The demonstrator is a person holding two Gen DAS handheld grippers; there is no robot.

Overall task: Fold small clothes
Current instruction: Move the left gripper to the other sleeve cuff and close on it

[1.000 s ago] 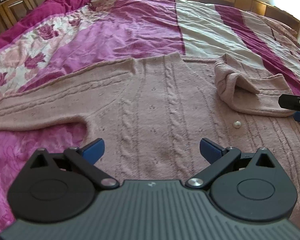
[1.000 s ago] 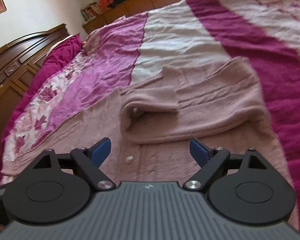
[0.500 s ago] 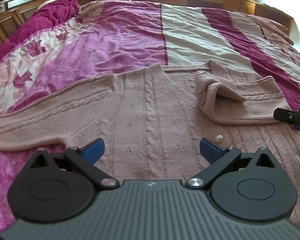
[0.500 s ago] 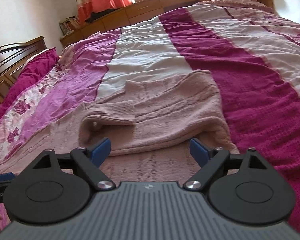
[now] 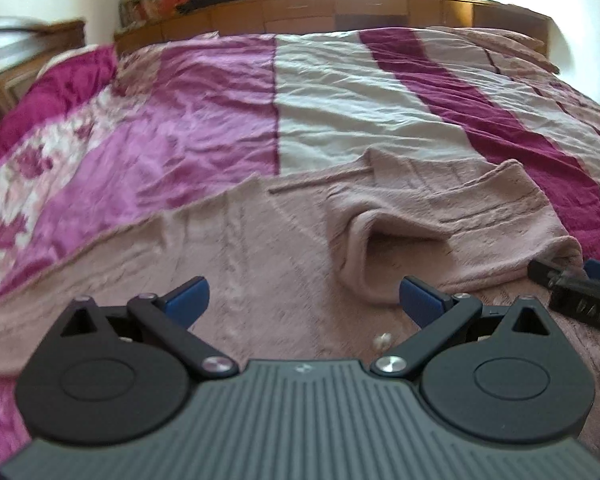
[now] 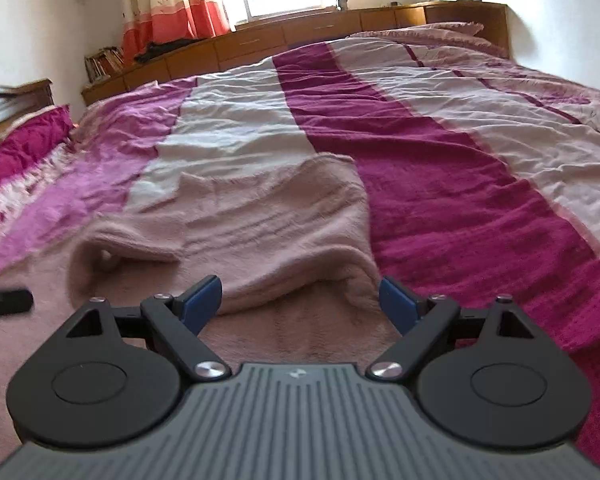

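A pale pink knitted cardigan point(image 5: 268, 264) lay spread flat on the bed, filling the lower half of the left wrist view. One sleeve point(image 5: 452, 220) was folded over its body at centre right, the open cuff bulging toward the camera. A small pearly button point(image 5: 382, 340) showed on the knit near the bottom centre.

The left hand-held gripper point(image 5: 303, 300) hung low over the cardigan, its blue fingertips point(image 5: 188, 298) spread wide with nothing between them but the knit below. At the right edge of that view the dark tip of the right hand-held gripper point(image 5: 572, 292) sat just beside the folded sleeve's outer end.

In the right wrist view, the right hand-held gripper point(image 6: 300, 300) was released too, its blue fingertips point(image 6: 398, 302) wide apart on either side of the near edge of the folded sleeve point(image 6: 260, 232); whether they touched the cloth I could not tell. The bedspread point(image 6: 440, 140) ran away in magenta, white and pink stripes toward a low wooden cabinet point(image 6: 320, 28) under the window, where orange-and-cream curtains point(image 6: 172, 0) hung in the upper left.
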